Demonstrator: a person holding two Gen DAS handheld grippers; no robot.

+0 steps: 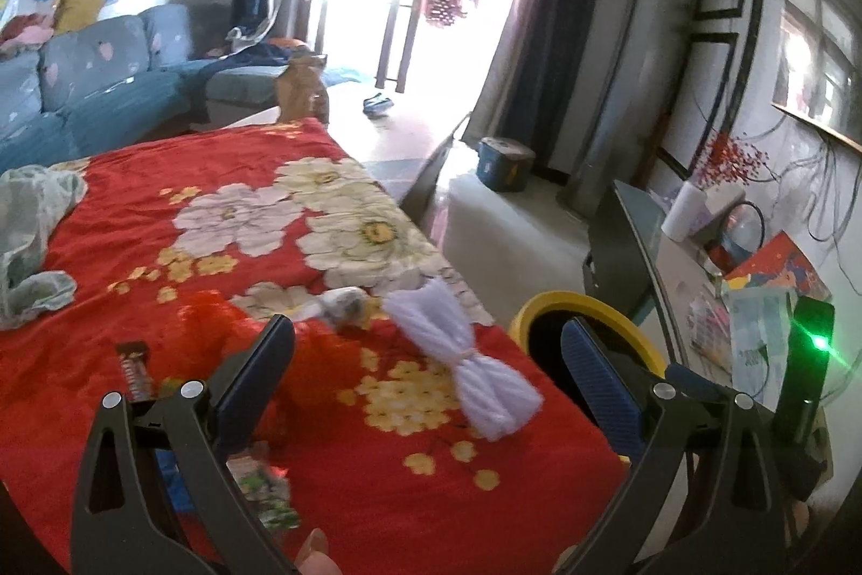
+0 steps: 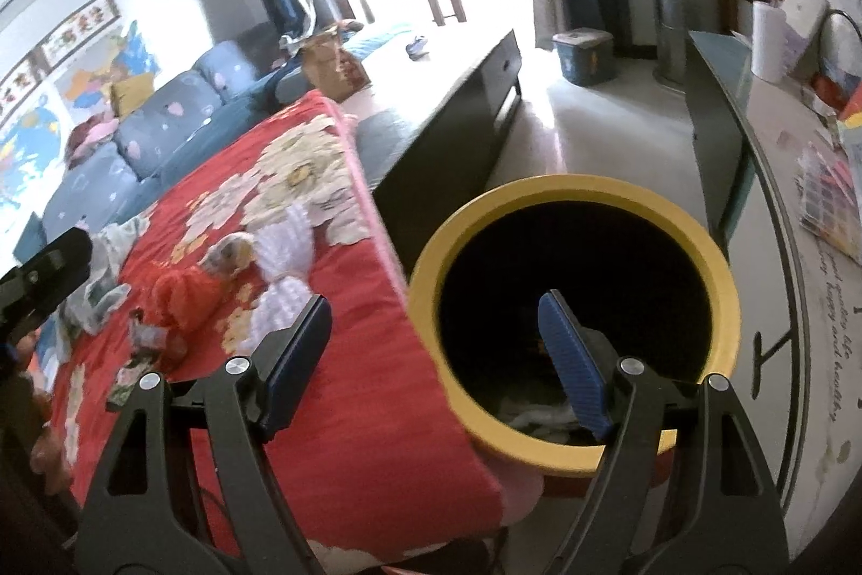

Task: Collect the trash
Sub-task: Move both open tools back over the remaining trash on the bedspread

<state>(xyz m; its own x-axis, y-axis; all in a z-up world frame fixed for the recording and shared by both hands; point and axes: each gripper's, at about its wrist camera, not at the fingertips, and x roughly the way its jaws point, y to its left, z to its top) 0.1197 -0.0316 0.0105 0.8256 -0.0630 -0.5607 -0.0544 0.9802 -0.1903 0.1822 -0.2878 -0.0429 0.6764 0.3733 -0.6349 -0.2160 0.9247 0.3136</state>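
A table under a red flowered cloth carries litter: a white yarn bundle, a crumpled ball, a red yarn tuft, a brown bar wrapper and a green wrapper. My left gripper hovers open over the cloth, near the white bundle, with nothing between its fingers. A yellow-rimmed bin stands at the table's right edge, with pale scraps at its dark bottom. My right gripper stands open and empty above the bin's near rim. The right wrist view also shows the white bundle and wrappers.
A grey-green cloth lies at the table's left. A blue sofa stands behind it. A dark low cabinet runs beyond the bin, with a blue box on the floor. A glass-topped side table with a paper roll is on the right.
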